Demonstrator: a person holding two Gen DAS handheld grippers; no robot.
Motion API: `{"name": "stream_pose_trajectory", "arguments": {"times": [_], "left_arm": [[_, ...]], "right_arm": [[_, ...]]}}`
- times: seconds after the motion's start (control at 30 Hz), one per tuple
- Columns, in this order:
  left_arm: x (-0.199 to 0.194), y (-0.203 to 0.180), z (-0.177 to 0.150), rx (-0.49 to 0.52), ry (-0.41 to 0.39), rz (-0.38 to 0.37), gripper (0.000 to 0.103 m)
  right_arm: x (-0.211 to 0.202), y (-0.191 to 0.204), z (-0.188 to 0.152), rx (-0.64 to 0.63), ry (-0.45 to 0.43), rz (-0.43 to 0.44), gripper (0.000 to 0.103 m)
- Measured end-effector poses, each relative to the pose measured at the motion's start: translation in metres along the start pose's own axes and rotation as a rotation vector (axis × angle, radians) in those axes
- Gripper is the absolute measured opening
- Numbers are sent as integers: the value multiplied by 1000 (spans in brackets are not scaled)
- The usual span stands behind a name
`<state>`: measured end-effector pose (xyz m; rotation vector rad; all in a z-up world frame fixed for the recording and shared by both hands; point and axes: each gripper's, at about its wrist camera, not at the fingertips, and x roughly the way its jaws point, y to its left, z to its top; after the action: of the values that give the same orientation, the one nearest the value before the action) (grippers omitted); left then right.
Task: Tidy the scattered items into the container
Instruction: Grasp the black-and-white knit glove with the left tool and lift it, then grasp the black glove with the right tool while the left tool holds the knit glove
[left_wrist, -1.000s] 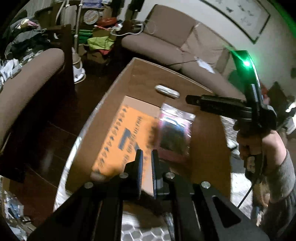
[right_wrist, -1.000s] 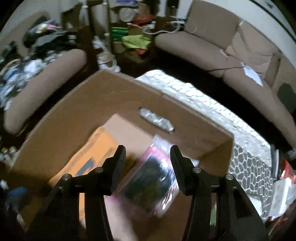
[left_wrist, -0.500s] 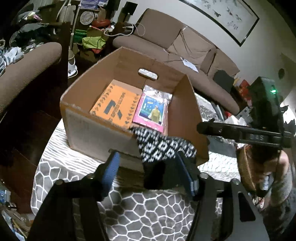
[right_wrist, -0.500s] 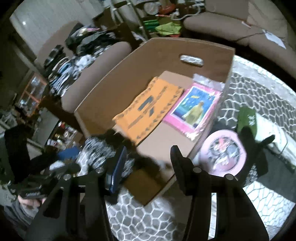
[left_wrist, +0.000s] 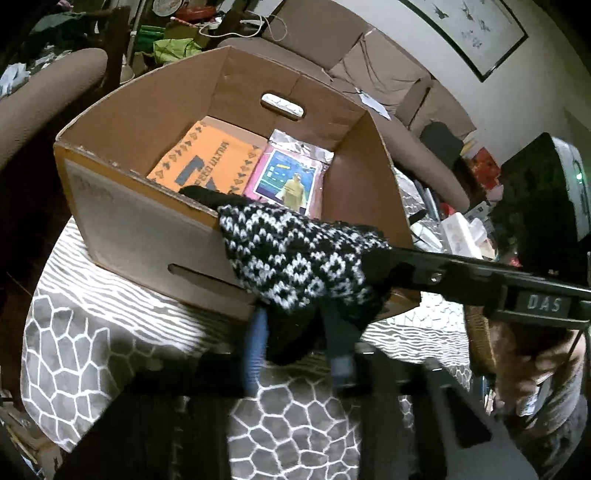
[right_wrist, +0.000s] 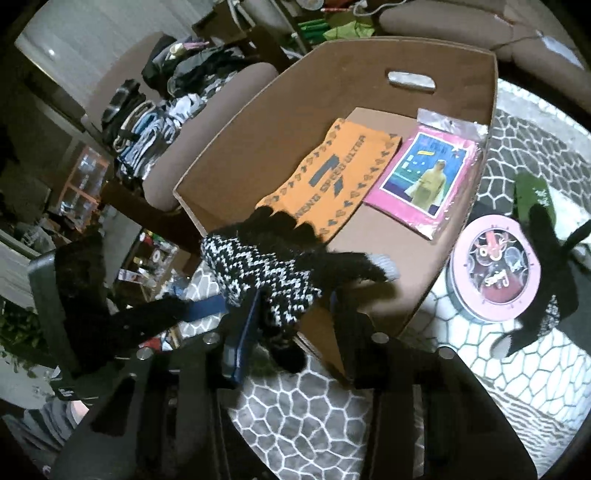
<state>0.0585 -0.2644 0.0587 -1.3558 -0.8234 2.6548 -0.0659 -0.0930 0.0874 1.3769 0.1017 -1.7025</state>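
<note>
Cardboard box (left_wrist: 140, 218): sits on the hex-patterned cloth (left_wrist: 92, 354); nearer and larger in both views than half a second ago.
Box contents: orange printed cloth (right_wrist: 332, 177) and pink packet (right_wrist: 428, 173) lie flat side by side on the floor, unmoved.
Knitted glove (left_wrist: 295, 258): black-and-white, draped over the box's near rim, fingers inside, cuff hanging outside; a second ago it was not in view.
Left gripper (left_wrist: 295, 354): jaws have just been closing, now pinched on the glove's cuff.
Right gripper (right_wrist: 295, 321): jaws have just been closing around the same glove; whether its pads press it, I cannot tell.
Pink round tin (right_wrist: 495, 269): on the cloth beside the box.
</note>
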Motion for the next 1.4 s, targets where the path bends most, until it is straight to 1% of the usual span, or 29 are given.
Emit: {"name": "stream_pose_trajectory", "arguments": {"times": [0.03, 0.07, 0.1, 0.13, 0.23, 0.37, 0.5, 0.6, 0.67, 0.7, 0.77, 0.83, 0.87, 0.9, 0.97, 1.0, 1.03, 1.07, 1.13, 1.23, 1.37, 1.4], "left_arm": [[-1, -1, -1, 2, -2, -6, 14], [-2, -1, -1, 3, -1, -8, 14], [-4, -2, -2, 3, -5, -7, 14], [-5, -2, -3, 0, -7, -8, 14], [-16, -6, -4, 10, -18, -18, 13], [-38, -29, 2, 60, -46, -54, 13], [-66, -81, 17, 158, -99, -104, 13], [-81, -124, 26, 232, -123, -144, 13], [-87, -145, 31, 251, -130, -178, 12], [-90, -154, 34, 259, -132, -195, 12], [-94, -164, 40, 257, -144, -214, 12], [-97, -170, 47, 246, -152, -224, 12], [-101, -170, 51, 240, -159, -223, 12], [-104, -171, 54, 238, -166, -222, 12], [-111, -170, 60, 236, -173, -215, 12], [-113, -169, 62, 237, -175, -214, 12], [-118, -167, 66, 238, -180, -202, 12], [-121, -164, 68, 240, -186, -192, 12], [-130, -155, 75, 239, -206, -169, 12], [-138, -140, 82, 231, -224, -147, 12], [-138, -119, 88, 213, -224, -125, 12], [-136, -113, 89, 209, -221, -120, 12]], "right_arm": [[1, 0, 0, 3, -2, 9, 29], [1, 0, -1, 8, -6, 23, 24], [1, 0, -1, 14, -13, 46, 14], [1, 2, -1, 19, -21, 57, 8], [-6, 7, -4, 25, -74, 64, 8], [-31, 15, -10, 38, -133, 84, 7], [-87, 22, -17, 13, -217, 58, 7], [-144, 21, -24, 6, -299, 4, 7], [-170, 19, -28, 2, -320, -22, 8], [-181, 17, -31, 6, -324, -37, 9], [-203, 7, -39, 44, -360, -89, 23], [-220, -9, -49, 80, -410, -138, 65], [-225, -20, -55, 104, -436, -159, 68], [-226, -32, -60, 134, -449, -178, 68], [-219, -67, -69, 216, -449, -221, 66], [-208, -86, -73, 249, -438, -262, 62], [-194, -103, -74, 272, -419, -300, 56], [-179, -118, -74, 287, -395, -327, 53], [-142, -150, -73, 311, -334, -358, 41], [-86, -179, -63, 305, -277, -391, 38], [-31, -204, -48, 300, -227, -429, 36], [-21, -211, -45, 306, -219, -424, 32]]}}
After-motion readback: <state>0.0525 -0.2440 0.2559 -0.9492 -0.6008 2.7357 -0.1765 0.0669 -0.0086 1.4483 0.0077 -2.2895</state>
